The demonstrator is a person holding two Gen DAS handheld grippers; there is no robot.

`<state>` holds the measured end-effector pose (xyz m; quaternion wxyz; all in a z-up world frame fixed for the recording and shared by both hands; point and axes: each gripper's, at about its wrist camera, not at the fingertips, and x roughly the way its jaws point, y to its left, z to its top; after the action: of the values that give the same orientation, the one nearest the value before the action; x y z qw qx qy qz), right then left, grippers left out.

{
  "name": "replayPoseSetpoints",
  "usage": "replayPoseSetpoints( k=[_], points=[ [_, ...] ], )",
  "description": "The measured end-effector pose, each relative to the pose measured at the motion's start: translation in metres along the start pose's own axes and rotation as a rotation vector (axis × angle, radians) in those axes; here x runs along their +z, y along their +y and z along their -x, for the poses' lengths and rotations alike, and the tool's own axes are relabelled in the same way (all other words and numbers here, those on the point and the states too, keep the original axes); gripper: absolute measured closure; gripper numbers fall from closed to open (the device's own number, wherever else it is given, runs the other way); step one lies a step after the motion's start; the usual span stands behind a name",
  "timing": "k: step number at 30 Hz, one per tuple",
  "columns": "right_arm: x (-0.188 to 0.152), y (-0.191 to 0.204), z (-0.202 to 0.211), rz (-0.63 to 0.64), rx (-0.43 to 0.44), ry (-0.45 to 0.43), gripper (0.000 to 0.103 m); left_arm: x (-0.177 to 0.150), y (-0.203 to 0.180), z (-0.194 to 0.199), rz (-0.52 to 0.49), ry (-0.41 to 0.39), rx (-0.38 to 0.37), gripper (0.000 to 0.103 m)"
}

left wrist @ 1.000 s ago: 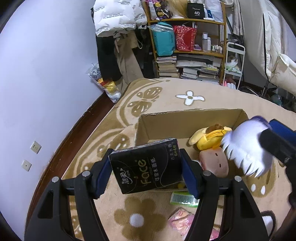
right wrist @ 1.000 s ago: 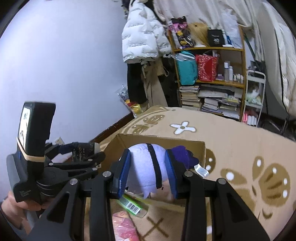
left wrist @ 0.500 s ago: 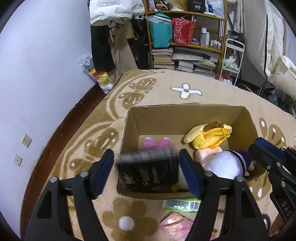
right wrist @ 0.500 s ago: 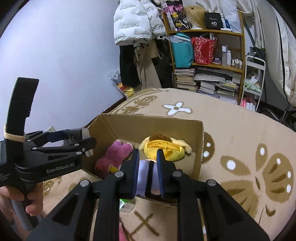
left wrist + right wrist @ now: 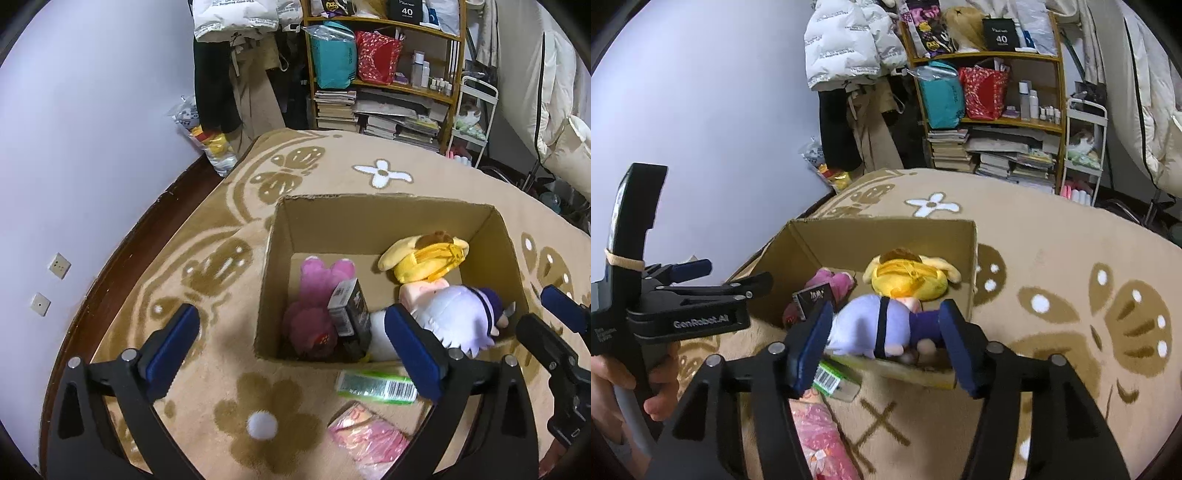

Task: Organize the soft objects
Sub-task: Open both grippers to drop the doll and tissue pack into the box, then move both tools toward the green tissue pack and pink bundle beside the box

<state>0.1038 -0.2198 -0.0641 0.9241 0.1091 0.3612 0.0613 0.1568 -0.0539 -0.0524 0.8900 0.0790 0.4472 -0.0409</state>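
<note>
An open cardboard box [image 5: 369, 201] stands on the patterned rug. Inside it lie a pink plush [image 5: 321, 284], a black tissue pack [image 5: 351, 310] on its edge, a yellow plush [image 5: 424, 254] and a white-and-purple plush [image 5: 461, 314]. My left gripper [image 5: 291, 350] hovers over the box's near left corner, its jaws opening wide with nothing between them. My right gripper [image 5: 884, 343] is over the box's near wall. Its jaws are opening, and the white-and-purple plush [image 5: 871, 325] lies loose between them in the box [image 5: 886, 221].
A green pack [image 5: 376, 386] and a pink pack [image 5: 369, 439] lie on the rug in front of the box. A crowded shelf [image 5: 388, 74] and hanging coats stand at the far edge of the rug, and a bare wall runs along the left.
The black tissue pack has left my left gripper and dropped into the box, and those jaws have spread wide. The right gripper lowered the white-and-purple plush into the box and opened.
</note>
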Motion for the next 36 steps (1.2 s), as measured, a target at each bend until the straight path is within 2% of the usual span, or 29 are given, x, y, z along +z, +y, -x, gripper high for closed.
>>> replayPoseSetpoints(
  k=[2,8,22,36],
  points=[
    [-0.002,-0.001,0.003,-0.013,-0.005,0.012,0.016,-0.004,0.003,0.004,0.000,0.013,0.000,0.003],
    [-0.014,0.008,0.011,-0.029,0.005,0.036,0.003,-0.020,0.018,0.017,0.038,0.047,0.001,0.002],
    [-0.056,0.057,-0.010,0.111,-0.009,0.177,0.002,-0.045,0.036,0.014,0.067,0.155,-0.016,0.001],
    [-0.077,0.061,-0.051,0.090,0.017,0.301,0.002,-0.058,0.028,-0.023,0.029,0.296,-0.036,0.001]
  ],
)
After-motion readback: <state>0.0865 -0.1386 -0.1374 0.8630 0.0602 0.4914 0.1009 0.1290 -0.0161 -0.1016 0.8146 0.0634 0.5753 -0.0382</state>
